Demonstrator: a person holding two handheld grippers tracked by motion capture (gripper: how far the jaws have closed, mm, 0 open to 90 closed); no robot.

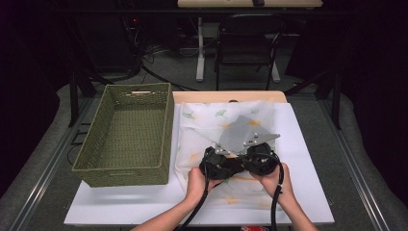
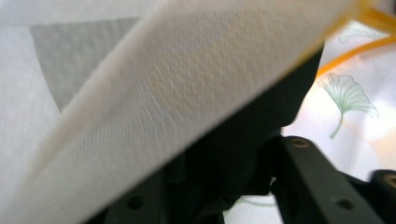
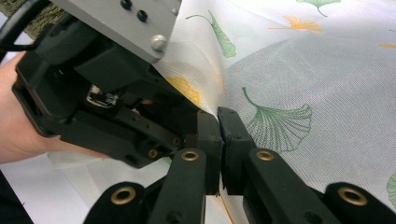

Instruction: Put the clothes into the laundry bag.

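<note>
The white table [image 1: 308, 192] is filling the lower centre of the high view, with an olive woven basket [image 1: 127, 134] sitting empty at centre left; just right of the basket, a sheer white cloth printed with green and orange ginkgo leaves [image 1: 211, 122] is lying across the table's middle, its near part being gathered and lifted so that a fold is doubling over toward the upper right of the frame; its long axis is running from the bottom of the frame toward the top. Both grippers are meeting at the cloth's near middle, touching or nearly so; the basket is lying to the left of them, so the left gripper [image 1: 217, 163] is the nearer one to it. The right gripper [image 3: 218, 135] is pinching its jaws almost together on a raised ridge of the fabric at the centre of the right gripper view; in the left gripper view a blurred band of cloth [image 2: 187, 93] is draping diagonally across the lens, and whether those jaws are pressing on it I cannot tell.
</note>
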